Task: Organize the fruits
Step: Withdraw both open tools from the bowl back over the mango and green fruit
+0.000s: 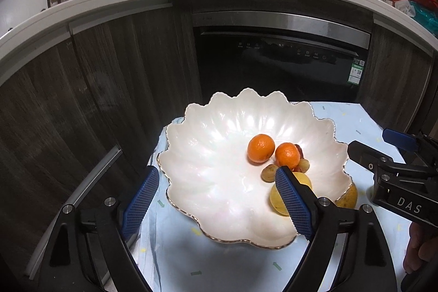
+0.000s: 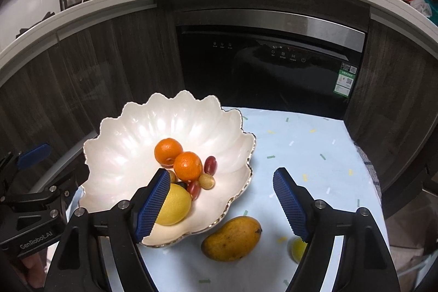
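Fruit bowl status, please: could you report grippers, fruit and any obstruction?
Left gripper and right gripper open, empty. Bowl holds oranges, lemon. Mango outside on cloth. Nothing blocking.

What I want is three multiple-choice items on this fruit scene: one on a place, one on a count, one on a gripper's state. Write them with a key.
1. Where does the mango lie relative to the bowl? A inside it; B under it; C beside it on the cloth.
2. How many oranges are in the bowl? A one; B two; C four.
3. The right gripper is: A open and empty; B shut on an orange; C shut on the mango.
Key: C, it lies outside the rim; B, two sit side by side; A, its pads stand apart, touching nothing.
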